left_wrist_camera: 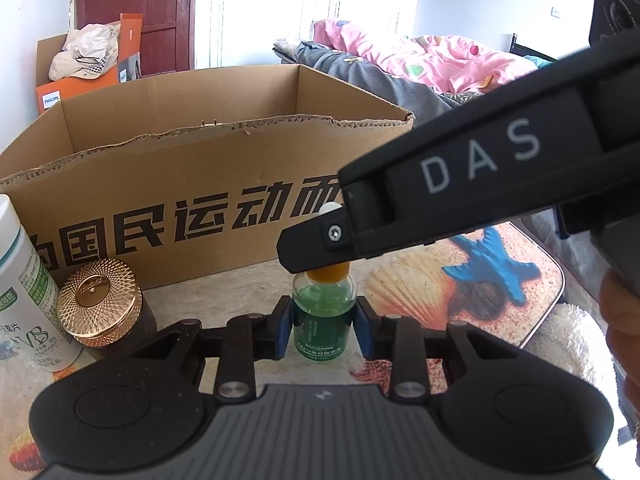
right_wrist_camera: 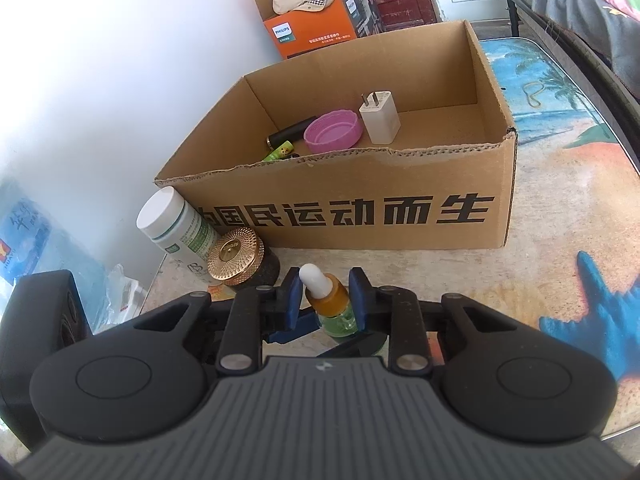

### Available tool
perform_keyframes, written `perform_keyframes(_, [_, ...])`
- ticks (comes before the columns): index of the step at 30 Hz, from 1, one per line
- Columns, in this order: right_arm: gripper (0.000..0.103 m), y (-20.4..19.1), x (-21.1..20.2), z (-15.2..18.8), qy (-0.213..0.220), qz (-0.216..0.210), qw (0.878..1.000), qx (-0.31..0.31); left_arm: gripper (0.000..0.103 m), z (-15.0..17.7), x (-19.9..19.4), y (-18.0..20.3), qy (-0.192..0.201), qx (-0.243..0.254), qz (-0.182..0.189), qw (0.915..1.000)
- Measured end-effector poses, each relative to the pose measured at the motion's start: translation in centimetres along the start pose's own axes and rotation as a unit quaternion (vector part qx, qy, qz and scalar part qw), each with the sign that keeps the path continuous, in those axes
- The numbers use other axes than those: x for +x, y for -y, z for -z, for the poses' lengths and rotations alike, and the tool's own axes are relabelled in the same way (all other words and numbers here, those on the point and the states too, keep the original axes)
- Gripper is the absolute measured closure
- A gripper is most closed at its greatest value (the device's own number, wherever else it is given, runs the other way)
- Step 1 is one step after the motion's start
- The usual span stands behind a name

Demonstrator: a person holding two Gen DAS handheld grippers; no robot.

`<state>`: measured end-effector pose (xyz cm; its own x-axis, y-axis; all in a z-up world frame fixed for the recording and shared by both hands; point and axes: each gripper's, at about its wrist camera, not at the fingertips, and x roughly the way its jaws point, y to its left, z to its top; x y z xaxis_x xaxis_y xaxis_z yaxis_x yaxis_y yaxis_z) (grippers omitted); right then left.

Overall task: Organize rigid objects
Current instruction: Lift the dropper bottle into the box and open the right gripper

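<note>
You have the small dropper bottle (left_wrist_camera: 322,320) standing upright on the printed mat (right_wrist_camera: 560,248), just in front of the cardboard box (right_wrist_camera: 360,216). Your left gripper (left_wrist_camera: 322,330) has its blue pads against the green glass body, one on each side, so it is clamped on the bottle low down; this reads as a steadying hold that keeps the bottle from tipping or turning. Your right gripper (right_wrist_camera: 326,298) comes in from above and to the side, its pads flanking the orange collar and white bulb. In its own view the far pad looks to touch the collar while a narrow gap shows on the near side, so you cannot yet count that as a firm grip. Judgement: two holds on one small bottle suggest either tightening the dropper top or a handover before it goes into the box. The box already holds a white charger plug (right_wrist_camera: 380,118), a pink lid (right_wrist_camera: 332,130), a dark tube (right_wrist_camera: 290,132) and a green battery (right_wrist_camera: 280,153), so the bottle likely belongs there too. A white supplement bottle (right_wrist_camera: 176,220) and a gold-lidded jar (right_wrist_camera: 238,256) wait beside the box's near left corner, untouched. Risk: glass is slick; squeeze the bulb and liquid may escape.
</note>
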<state>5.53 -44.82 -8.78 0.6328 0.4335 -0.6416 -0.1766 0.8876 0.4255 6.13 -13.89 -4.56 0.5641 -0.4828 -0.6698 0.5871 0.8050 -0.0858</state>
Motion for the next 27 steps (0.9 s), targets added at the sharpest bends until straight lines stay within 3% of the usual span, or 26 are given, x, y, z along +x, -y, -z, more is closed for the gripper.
perform_keyframes(9, [0.076, 0.2, 0.0, 0.2, 0.000, 0.005, 1.000, 0.003, 0.068, -0.1, 0.9, -0.1, -0.003, 0.005, -0.002, 1.0000])
perform_keyframes(16, [0.081, -0.2, -0.3, 0.4, 0.004, 0.006, 1.000, -0.007, 0.070, 0.0, 0.9, 0.4, 0.001, 0.013, -0.008, 0.9999])
perform_keyframes(27, [0.082, -3.7, -4.1, -1.9, 0.046, -0.019, 0.997, -0.061, 0.070, -2.3, -4.1, 0.3, 0.050, 0.030, -0.033, 0.9977])
